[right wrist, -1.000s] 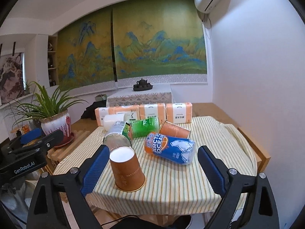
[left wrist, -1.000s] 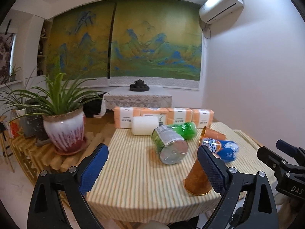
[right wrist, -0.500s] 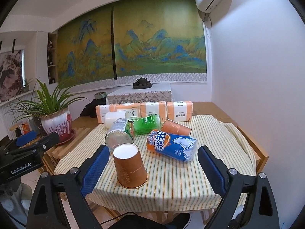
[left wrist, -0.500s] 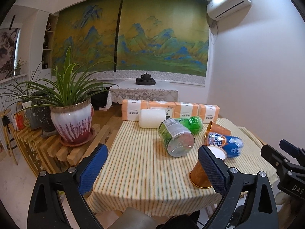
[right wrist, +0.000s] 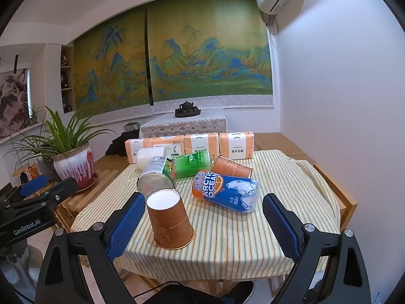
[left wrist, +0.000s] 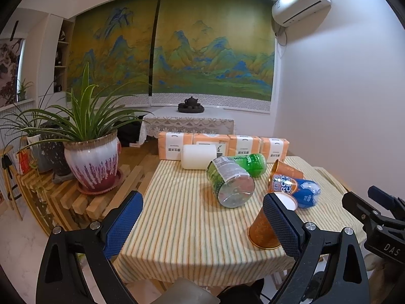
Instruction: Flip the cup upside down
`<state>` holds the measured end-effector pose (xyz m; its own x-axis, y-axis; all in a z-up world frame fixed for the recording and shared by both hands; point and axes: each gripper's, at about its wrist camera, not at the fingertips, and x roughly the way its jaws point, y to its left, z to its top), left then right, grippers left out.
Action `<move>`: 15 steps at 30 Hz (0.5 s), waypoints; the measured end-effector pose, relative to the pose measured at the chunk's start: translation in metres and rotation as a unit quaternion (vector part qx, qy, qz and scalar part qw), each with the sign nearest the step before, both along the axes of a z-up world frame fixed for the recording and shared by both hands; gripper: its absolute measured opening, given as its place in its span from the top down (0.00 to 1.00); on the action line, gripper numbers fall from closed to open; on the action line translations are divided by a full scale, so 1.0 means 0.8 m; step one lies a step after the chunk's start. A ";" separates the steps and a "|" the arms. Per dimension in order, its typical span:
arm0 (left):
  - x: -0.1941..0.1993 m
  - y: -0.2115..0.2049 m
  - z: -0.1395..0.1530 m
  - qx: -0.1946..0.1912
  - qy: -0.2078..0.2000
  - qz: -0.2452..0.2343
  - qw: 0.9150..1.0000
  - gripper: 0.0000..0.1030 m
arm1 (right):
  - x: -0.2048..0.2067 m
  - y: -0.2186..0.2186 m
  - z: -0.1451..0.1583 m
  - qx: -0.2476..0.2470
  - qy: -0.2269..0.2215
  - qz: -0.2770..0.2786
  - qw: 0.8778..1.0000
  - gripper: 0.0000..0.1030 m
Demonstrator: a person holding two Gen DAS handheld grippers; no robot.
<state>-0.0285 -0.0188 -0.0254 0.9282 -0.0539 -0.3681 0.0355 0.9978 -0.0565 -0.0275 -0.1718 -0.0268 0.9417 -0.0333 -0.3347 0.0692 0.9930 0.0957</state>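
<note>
A brown paper cup (right wrist: 170, 220) stands upside down, mouth on the striped tablecloth (right wrist: 227, 238), white base up, near the table's front edge. In the left wrist view the same cup (left wrist: 263, 228) is partly hidden behind my left gripper's right finger. A second brown cup (right wrist: 231, 169) lies on its side further back, also seen in the left wrist view (left wrist: 286, 169). My left gripper (left wrist: 202, 224) is open and empty, back from the table. My right gripper (right wrist: 202, 224) is open and empty, with the cup just inside its left finger.
A blue Arctic Ocean can (right wrist: 226, 193), a clear green-labelled bottle (right wrist: 157, 177), a green bottle (right wrist: 192, 163) and a white roll (right wrist: 149, 155) lie on the table. Orange tissue packs (right wrist: 200, 145) line the back edge. A potted plant (left wrist: 92, 162) stands on a slatted bench at left.
Both grippers have drawn back and risen slightly from the table, so the cup looks a bit farther off. The cup stays upside down and has not moved.
</note>
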 end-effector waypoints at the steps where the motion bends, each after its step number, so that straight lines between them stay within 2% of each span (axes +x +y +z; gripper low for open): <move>1: 0.001 0.000 0.000 0.001 0.001 -0.001 1.000 0.05 | 0.000 -0.001 0.000 0.001 0.001 -0.001 1.000 0.11; 9: 0.003 -0.004 -0.002 0.002 0.005 -0.006 1.000 0.05 | 0.002 -0.002 0.000 0.003 0.002 0.000 1.000 0.11; 11: 0.003 -0.003 -0.003 -0.001 0.005 -0.007 1.000 0.00 | 0.002 -0.002 -0.001 0.003 0.003 -0.001 1.000 0.11; 15: 0.003 -0.002 -0.004 -0.001 0.002 -0.006 1.000 0.00 | 0.003 -0.004 -0.002 0.006 0.005 -0.001 1.000 0.11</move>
